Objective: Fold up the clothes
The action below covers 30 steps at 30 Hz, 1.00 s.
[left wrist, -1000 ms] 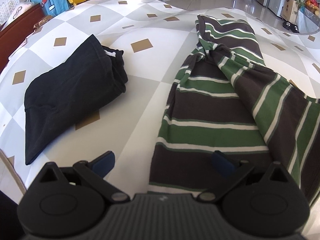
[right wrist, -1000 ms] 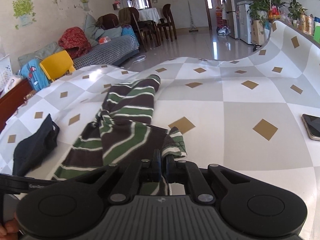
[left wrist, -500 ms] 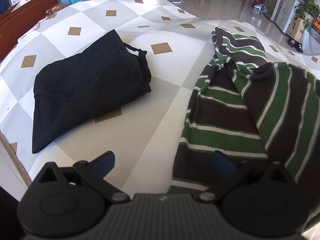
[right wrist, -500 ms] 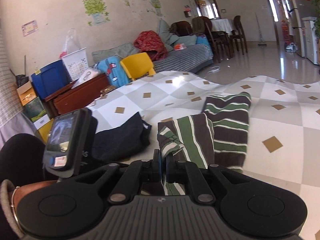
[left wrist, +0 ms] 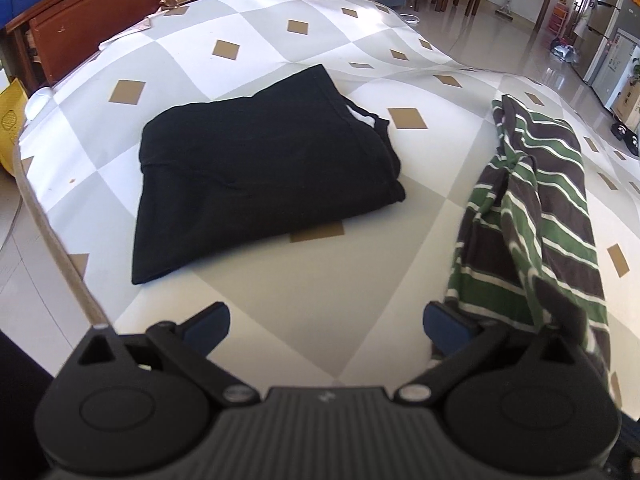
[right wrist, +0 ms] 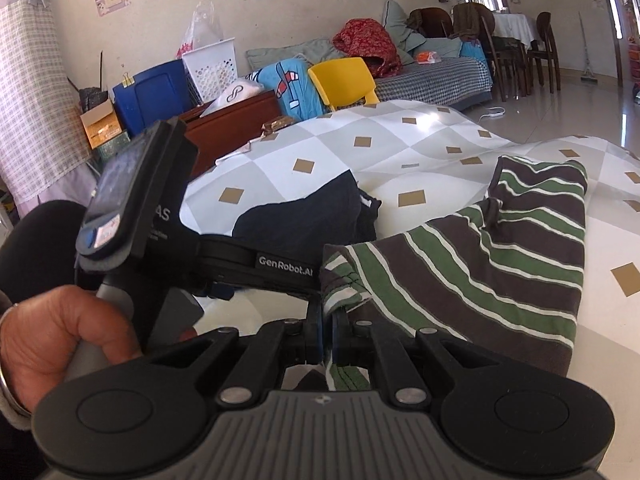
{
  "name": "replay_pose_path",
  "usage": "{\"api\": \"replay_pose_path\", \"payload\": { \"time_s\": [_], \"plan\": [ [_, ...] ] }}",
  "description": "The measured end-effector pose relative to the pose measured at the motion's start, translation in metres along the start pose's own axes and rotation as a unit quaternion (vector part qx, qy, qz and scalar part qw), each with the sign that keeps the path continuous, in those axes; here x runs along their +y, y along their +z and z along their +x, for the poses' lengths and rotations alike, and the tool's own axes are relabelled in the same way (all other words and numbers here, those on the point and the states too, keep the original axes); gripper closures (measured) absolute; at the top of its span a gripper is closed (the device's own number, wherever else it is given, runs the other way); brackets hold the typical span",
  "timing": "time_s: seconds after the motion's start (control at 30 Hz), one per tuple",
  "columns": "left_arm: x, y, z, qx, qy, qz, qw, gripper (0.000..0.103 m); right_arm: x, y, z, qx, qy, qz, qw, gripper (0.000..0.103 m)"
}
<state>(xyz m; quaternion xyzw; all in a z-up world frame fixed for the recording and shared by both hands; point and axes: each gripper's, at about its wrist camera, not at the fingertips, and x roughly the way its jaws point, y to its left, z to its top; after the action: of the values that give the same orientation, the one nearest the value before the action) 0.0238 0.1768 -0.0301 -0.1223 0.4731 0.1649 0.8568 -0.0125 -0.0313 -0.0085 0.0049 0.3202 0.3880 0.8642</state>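
lower part of both views filled by the black claw bodies, hiding the near edge of the tabletop (left wrist: 280, 52). near end of the striped shirt (left wrist: 536, 216) cut off behind the left claw's right finger in the left view; in the right view its gripped corner lost between the pinched fingers, with a scrap of stripes showing below them. hard to tell how much of the shirt is lifted clear of the cloth-covered surface. far side of the black garment (left wrist: 256, 184) partly hidden in the right view behind the other claw's arm and its mounted screen.

left claw (left wrist: 326, 322) spread wide, blue pads far apart, gripping nothing; low over bare tabletop. black garment folded flat just ahead and slightly left of it, striped shirt ahead on the right, its near edge right at the right pad.

right claw (right wrist: 326, 332) closed tight on a hemmed corner of the striped shirt (right wrist: 480, 264), which fans out ahead and to the right. left hand (right wrist: 60, 336) seen at the lower left of the right view, fist wrapped round a grey handle, knuckles forward.
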Motion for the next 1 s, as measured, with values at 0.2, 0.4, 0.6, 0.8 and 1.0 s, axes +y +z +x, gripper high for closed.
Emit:
{"api": "replay_pose_path", "payload": {
  "time_s": [0.2, 0.4, 0.6, 0.8, 1.0],
  "plan": [
    [0.009, 0.002, -0.003, -0.011, 0.02, -0.012, 0.9997, 0.0, 0.004, -0.016, 0.026, 0.042, -0.001, -0.026, 0.999, 0.097],
    [0.002, 0.001, -0.006, -0.02, 0.021, 0.006, 0.9996, 0.0, 0.01, -0.033, 0.043, 0.079, 0.001, -0.042, 0.996, 0.091],
    [-0.012, -0.002, -0.007, -0.021, 0.017, 0.027, 0.9993, 0.0, 0.02, -0.043, 0.046, 0.128, 0.021, -0.057, 0.99, 0.078],
    [-0.02, -0.003, -0.004, -0.018, 0.017, 0.032, 0.9992, 0.0, 0.021, -0.045, 0.025, 0.133, -0.01, -0.046, 0.99, 0.076],
    [-0.039, -0.009, 0.0, -0.01, 0.002, 0.063, 0.998, 0.0, -0.003, -0.038, -0.004, 0.09, -0.09, 0.022, 0.992, 0.073]
  ]
}}
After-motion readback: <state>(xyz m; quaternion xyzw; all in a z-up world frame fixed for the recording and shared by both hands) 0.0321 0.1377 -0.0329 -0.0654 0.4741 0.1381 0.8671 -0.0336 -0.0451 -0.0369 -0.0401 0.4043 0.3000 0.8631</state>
